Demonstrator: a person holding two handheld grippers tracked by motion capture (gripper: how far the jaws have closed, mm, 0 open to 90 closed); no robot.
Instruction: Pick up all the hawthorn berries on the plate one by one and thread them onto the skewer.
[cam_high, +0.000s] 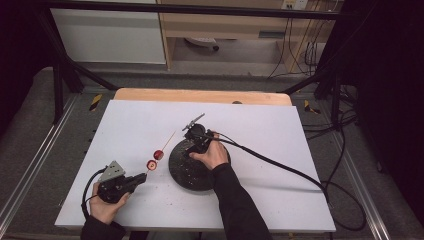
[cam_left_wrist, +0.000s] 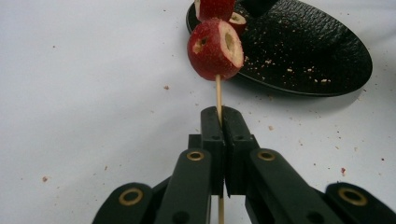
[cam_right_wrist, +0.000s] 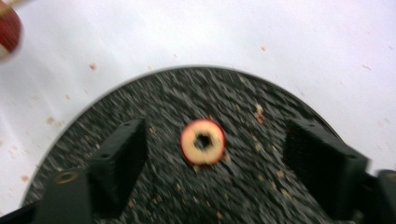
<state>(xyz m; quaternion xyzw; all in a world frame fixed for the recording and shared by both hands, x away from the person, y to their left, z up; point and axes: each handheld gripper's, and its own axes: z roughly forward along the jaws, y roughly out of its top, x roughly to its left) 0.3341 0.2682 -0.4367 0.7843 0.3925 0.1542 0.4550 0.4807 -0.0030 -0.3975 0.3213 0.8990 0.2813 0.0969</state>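
Note:
My left gripper is shut on the lower end of a thin wooden skewer, low over the white table at the front left. Two red cored fruit pieces are threaded on the skewer; the nearer piece shows its pale cut face. The skewer's free tip points towards the table's far side. My right gripper hangs open over a black textured plate. A cored fruit slice with red skin lies on the plate between the black fingers, which stand well apart from it.
The black plate sits near the middle of the white table, just right of the skewer. Crumbs of fruit speckle the plate and the table around it. The right gripper's cable trails off to the right across the table.

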